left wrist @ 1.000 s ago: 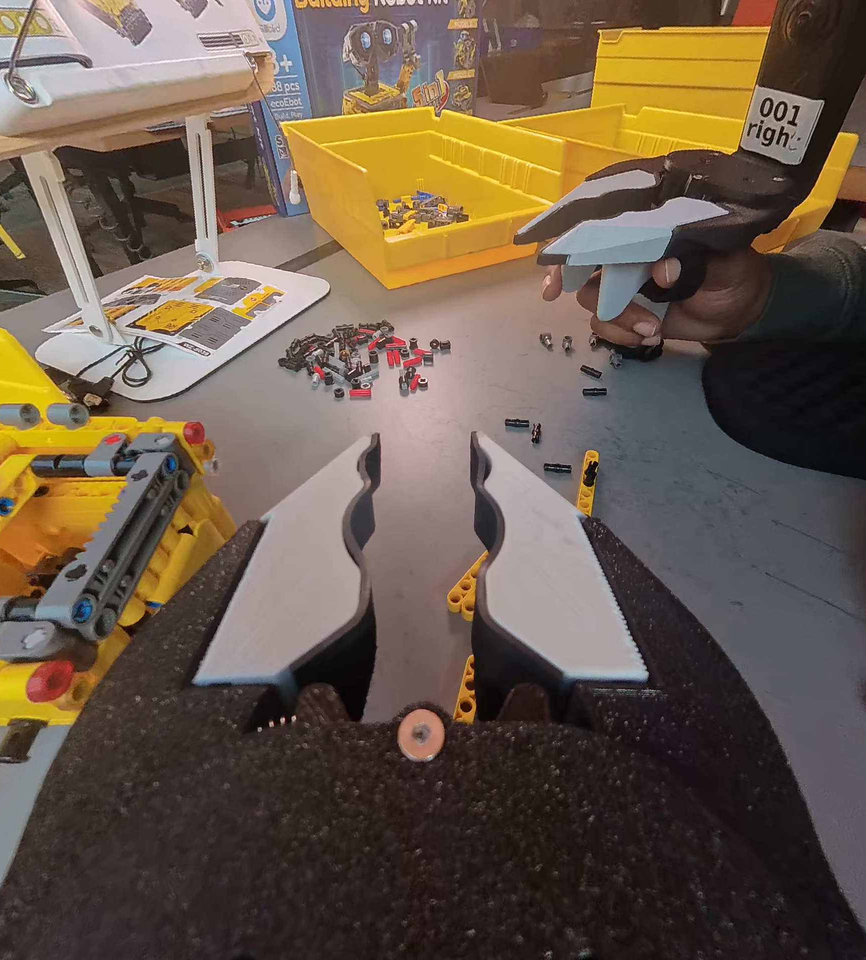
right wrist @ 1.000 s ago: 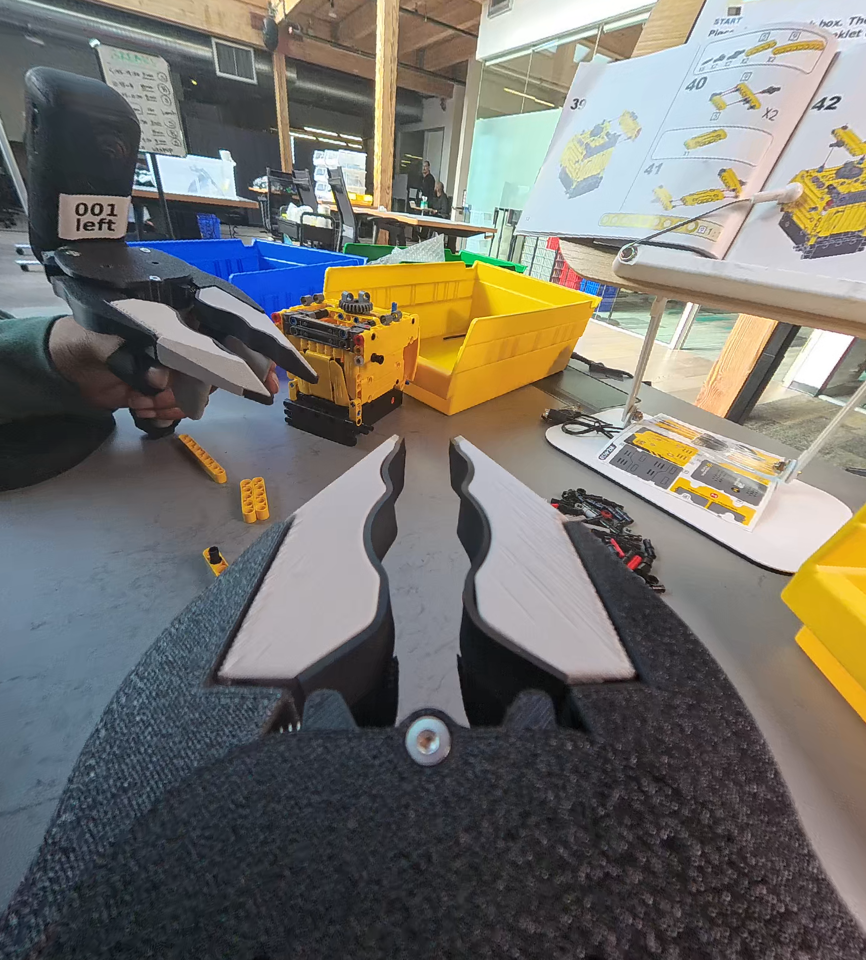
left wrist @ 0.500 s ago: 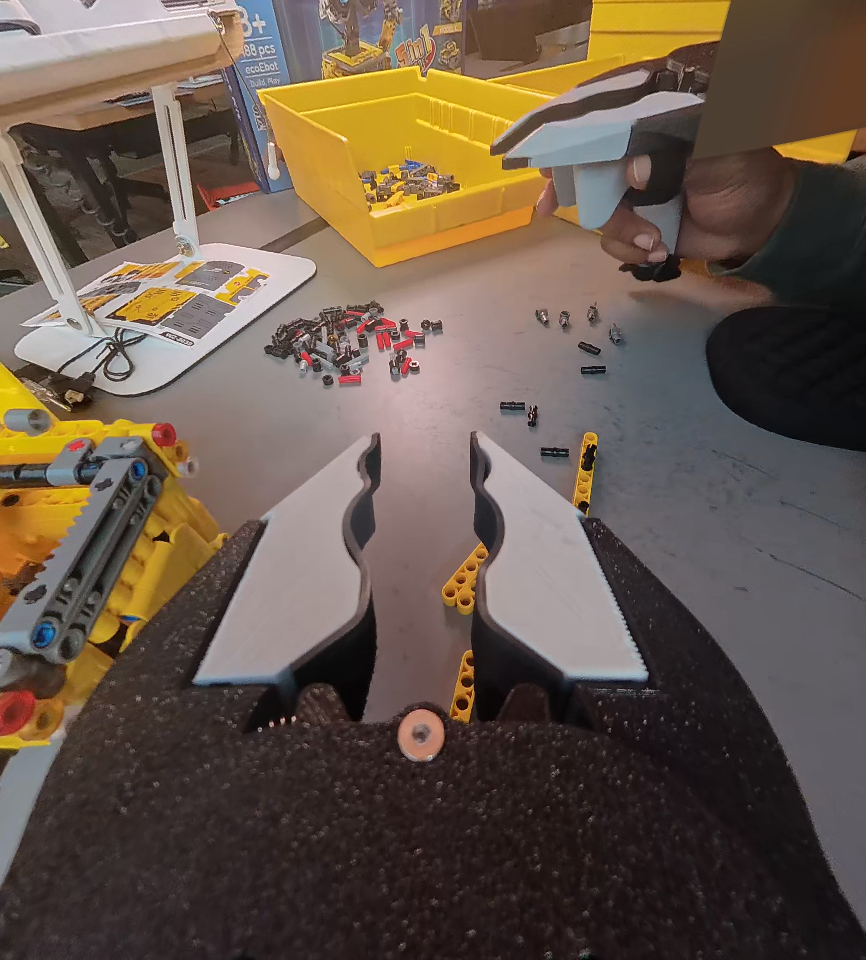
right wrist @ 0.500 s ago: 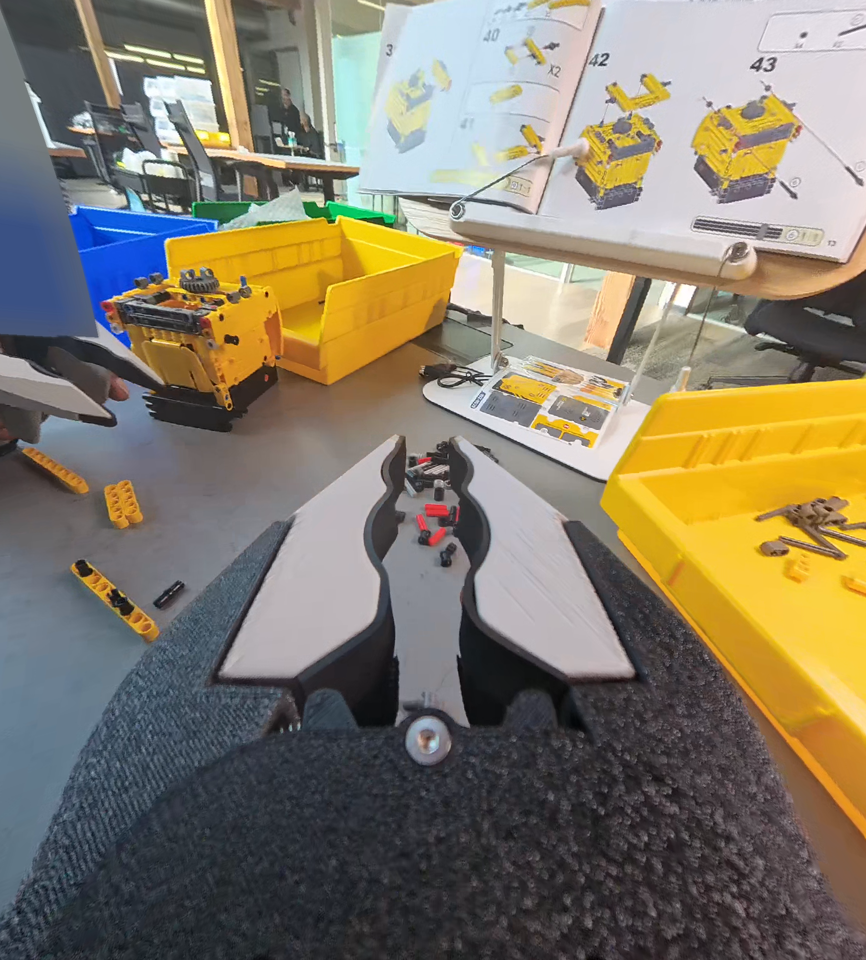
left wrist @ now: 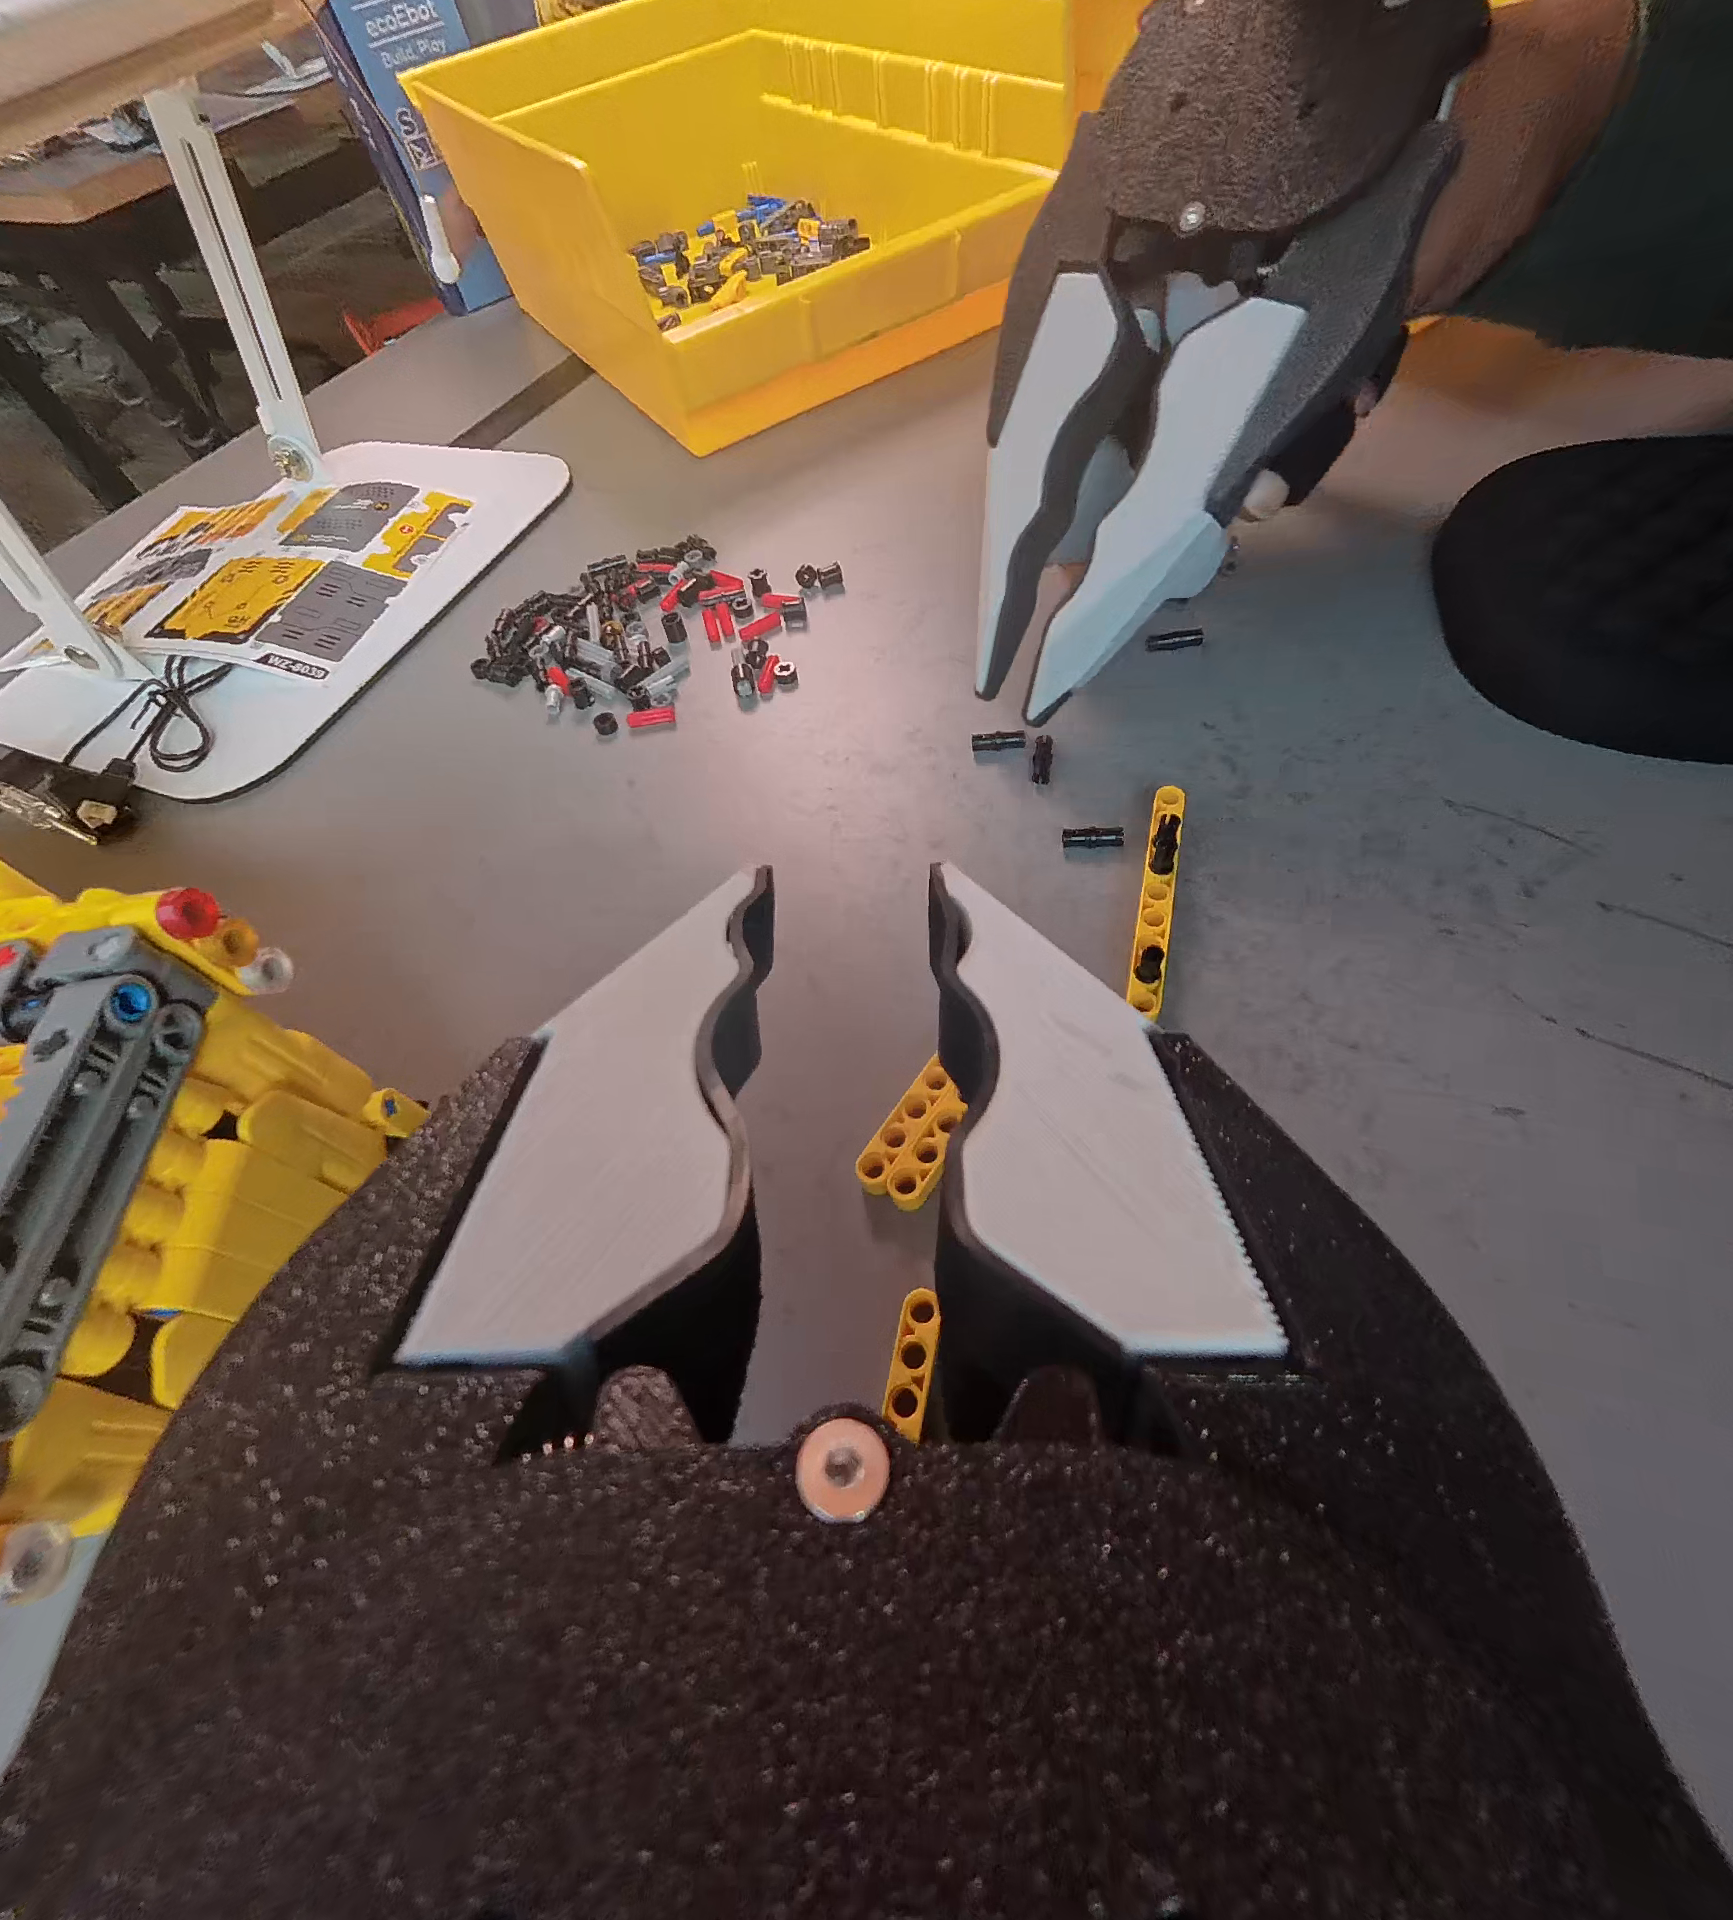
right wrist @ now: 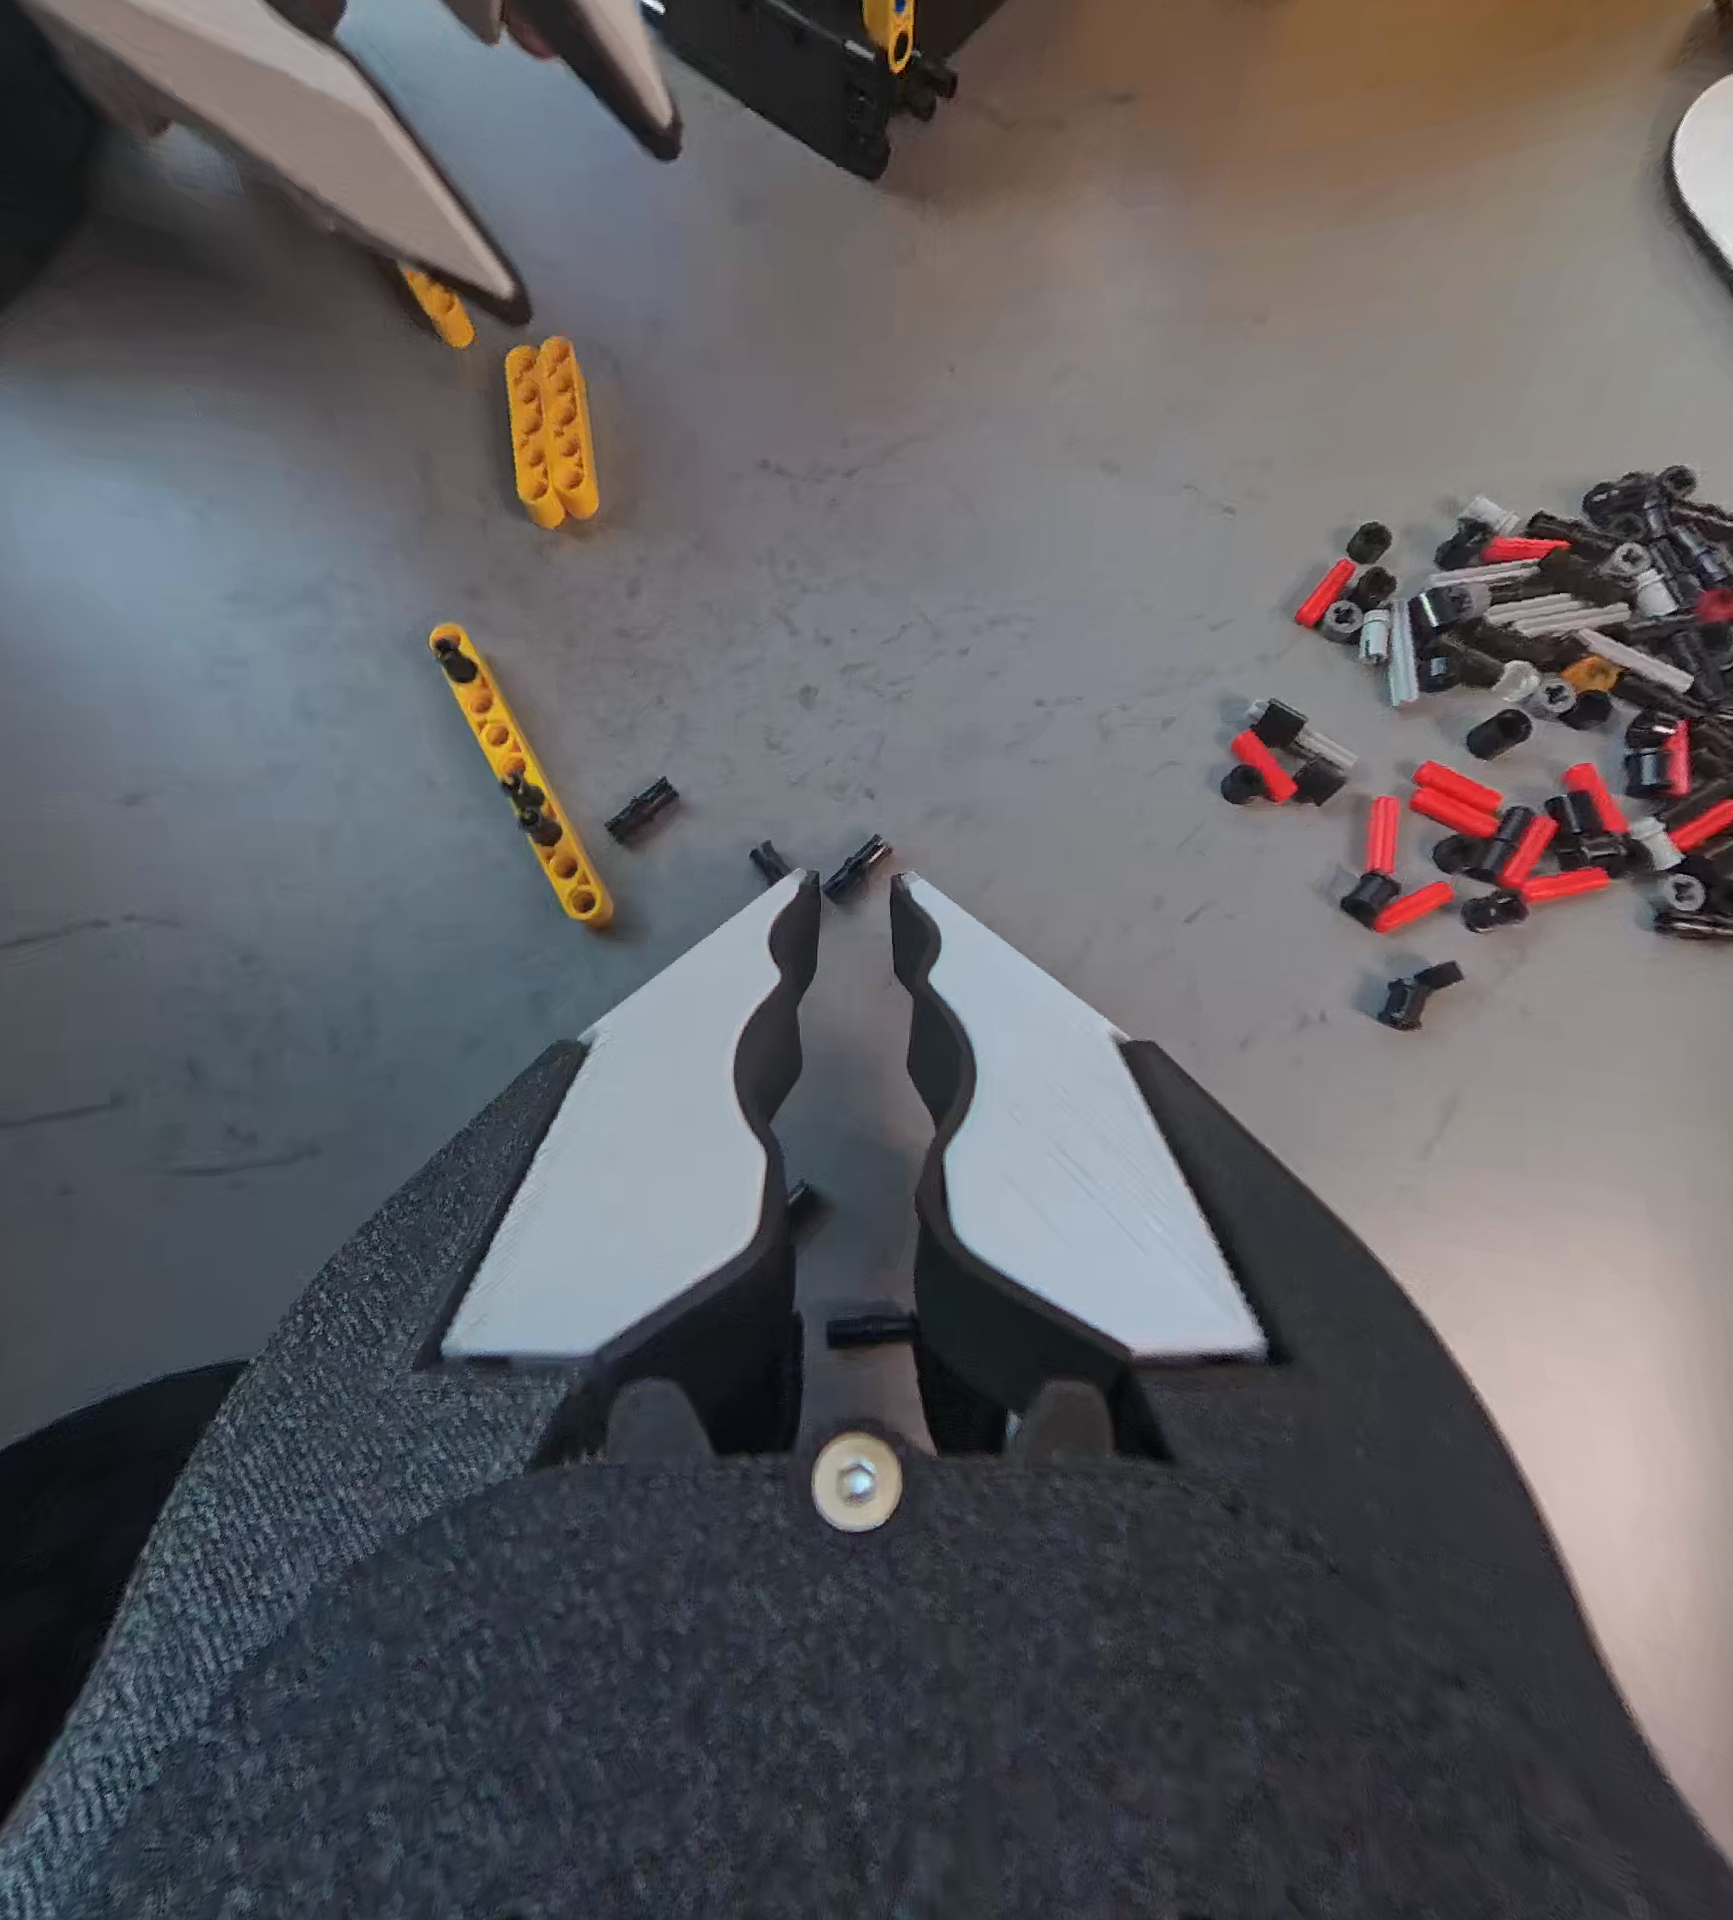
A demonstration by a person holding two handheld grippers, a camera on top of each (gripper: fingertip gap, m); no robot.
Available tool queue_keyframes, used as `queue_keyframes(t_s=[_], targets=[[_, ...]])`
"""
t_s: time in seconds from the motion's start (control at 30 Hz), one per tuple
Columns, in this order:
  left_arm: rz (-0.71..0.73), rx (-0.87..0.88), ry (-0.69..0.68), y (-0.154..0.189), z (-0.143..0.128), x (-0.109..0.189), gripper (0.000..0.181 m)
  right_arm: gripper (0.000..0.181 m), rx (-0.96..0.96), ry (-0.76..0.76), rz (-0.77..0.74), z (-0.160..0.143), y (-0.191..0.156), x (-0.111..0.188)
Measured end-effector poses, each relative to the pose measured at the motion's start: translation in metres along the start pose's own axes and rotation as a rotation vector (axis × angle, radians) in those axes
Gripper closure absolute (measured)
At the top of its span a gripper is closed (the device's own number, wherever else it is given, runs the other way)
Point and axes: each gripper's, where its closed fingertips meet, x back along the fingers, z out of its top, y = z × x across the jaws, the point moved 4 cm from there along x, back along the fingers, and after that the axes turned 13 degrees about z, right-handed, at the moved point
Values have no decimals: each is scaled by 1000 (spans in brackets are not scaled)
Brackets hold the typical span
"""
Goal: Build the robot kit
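Observation:
My left gripper (left wrist: 849,881) is open and empty, low over the grey table, with short yellow beams (left wrist: 912,1138) lying under its right finger. A long yellow beam (left wrist: 1156,899) with black pins lies just right of it. My right gripper (right wrist: 854,883) is open and empty, pointing steeply down at the table. Its tips hover just short of two small black pins (right wrist: 854,864); another black pin (right wrist: 642,810) lies to the left beside the long yellow beam (right wrist: 519,774). The right gripper also shows in the left wrist view (left wrist: 1013,707), tips near black pins (left wrist: 999,741).
A pile of red, black and grey pins (left wrist: 654,644) lies mid-table, also in the right wrist view (right wrist: 1589,707). A yellow model vehicle (left wrist: 62,1143) stands at left. A yellow bin (left wrist: 737,343) of parts and a white book stand base (left wrist: 322,582) stand behind. A person's dark sleeve (left wrist: 1651,603) rests right. The grippers' ends are close to 11 cm from one another. Between my right fingertips and the black pin (right wrist: 642,810) there is roughly 4 cm. It is also in sight in the left wrist view (left wrist: 1097,836).
The right gripper has swung down from level to point at the table and come closer to the loose black pins. The left gripper has tipped slightly downward. Both stay open.

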Motion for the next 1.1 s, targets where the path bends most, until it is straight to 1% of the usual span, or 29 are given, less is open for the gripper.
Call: queue_keyframes(t_s=[0.07,0.17,0.27,0.33,0.37,0.4,0.43,0.5,0.57,0.63,0.7,0.87,0.9,0.97,1.03,1.1], targets=[[2,-16,-2,2,0,0,153,168,-48,-26,34,5,5,-2],[-2,-22,-3,3,-1,0,153,166,-62,-86,52,6,7,-8],[-10,-19,-6,4,-1,1,153,165,-51,-62,48,12,6,-8],[-14,-27,-11,5,-2,0,153,165,36,-19,124,21,-12,-7],[-16,-33,-15,6,-2,0,153,165,76,-31,144,22,-19,-9],[-17,-39,-20,7,-3,-1,153,166,91,-62,134,20,-21,-11],[-18,-44,-26,8,-3,-1,153,166,73,-90,140,19,-23,-14],[-20,-57,-33,9,-4,-2,153,165,0,-110,198,18,-29,-20],[-19,-68,-33,11,-4,-2,154,166,-12,-163,179,13,-29,-26],[-22,-73,-32,12,-5,-1,154,168,-10,-179,170,13,-29,-28],[-27,-74,-36,13,-5,-2,154,177,7,-195,147,14,-25,-29],[-40,-88,-41,16,-6,-1,155,177,98,-208,134,12,-27,-27],[-42,-89,-40,17,-6,-1,155,177,108,-187,120,12,-26,-25],[-51,-86,-36,19,-5,0,156,178,100,-77,133,19,-28,-18],[-80,-57,-9,23,0,1,156,177,78,126,148,37,-32,-3],[-137,26,50,28,11,4,157,177,9,392,191,61,-36,16]])
